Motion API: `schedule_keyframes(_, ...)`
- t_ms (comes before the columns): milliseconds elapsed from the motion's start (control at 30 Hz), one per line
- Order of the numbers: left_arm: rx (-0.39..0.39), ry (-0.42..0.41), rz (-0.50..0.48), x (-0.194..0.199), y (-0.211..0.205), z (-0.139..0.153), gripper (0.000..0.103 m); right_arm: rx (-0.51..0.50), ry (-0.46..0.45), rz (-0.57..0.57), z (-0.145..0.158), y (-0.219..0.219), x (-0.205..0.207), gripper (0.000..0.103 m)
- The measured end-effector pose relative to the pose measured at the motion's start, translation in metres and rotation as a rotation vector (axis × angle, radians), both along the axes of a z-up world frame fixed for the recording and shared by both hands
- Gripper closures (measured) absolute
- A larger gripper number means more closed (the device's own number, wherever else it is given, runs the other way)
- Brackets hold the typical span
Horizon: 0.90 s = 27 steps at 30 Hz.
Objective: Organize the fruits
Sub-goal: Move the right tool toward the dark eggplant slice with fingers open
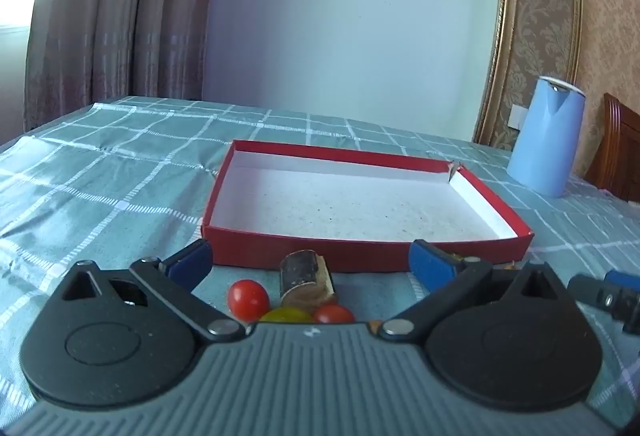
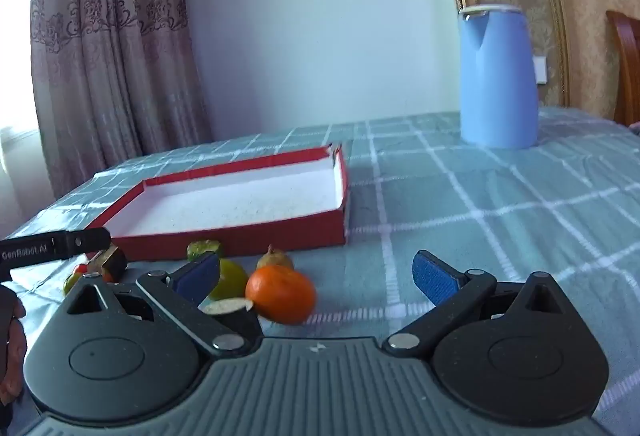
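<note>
A shallow red box (image 1: 360,256) with a white inside lies on the checked cloth; it also shows in the right wrist view (image 2: 240,236). My left gripper (image 1: 310,264) is open over two red cherry tomatoes (image 1: 248,298), a yellow one (image 1: 286,315) and a dark cut piece (image 1: 306,278), just before the box's near wall. My right gripper (image 2: 318,278) is open; an orange (image 2: 280,294), a green fruit (image 2: 232,278), a brownish fruit (image 2: 274,259), a small green piece (image 2: 204,248) and a cut slice (image 2: 228,306) lie by its left finger (image 2: 198,282). Both hold nothing.
A light blue kettle (image 2: 498,79) stands at the back right, also in the left wrist view (image 1: 546,135). The left gripper's arm (image 2: 52,250) reaches in at the left of the right wrist view. A wooden chair (image 1: 622,151) stands beyond the table's right edge. Curtains hang behind.
</note>
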<state>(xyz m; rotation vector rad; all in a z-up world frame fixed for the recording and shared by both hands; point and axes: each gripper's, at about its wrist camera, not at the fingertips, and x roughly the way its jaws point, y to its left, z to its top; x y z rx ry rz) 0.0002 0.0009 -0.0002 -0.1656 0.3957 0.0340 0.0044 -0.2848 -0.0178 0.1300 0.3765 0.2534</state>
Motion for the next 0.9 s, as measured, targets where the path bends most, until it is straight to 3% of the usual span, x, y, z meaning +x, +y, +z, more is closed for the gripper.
schedule_keyframes(300, 0.011, 0.053, 0.006, 0.006, -0.002, -0.002, 0.000, -0.155, -0.029, 0.044, -0.001, 0.028, -0.012, 0.000)
schedule_keyframes(600, 0.018, 0.071, -0.014, 0.009, 0.001, -0.006, 0.000, -0.152, 0.057, 0.026, -0.003, 0.033, -0.009, 0.000)
schedule_keyframes(900, 0.032, 0.113, -0.010, 0.012, 0.002, -0.007, 0.000, -0.196, 0.053, 0.019, -0.004, 0.039, -0.013, 0.000)
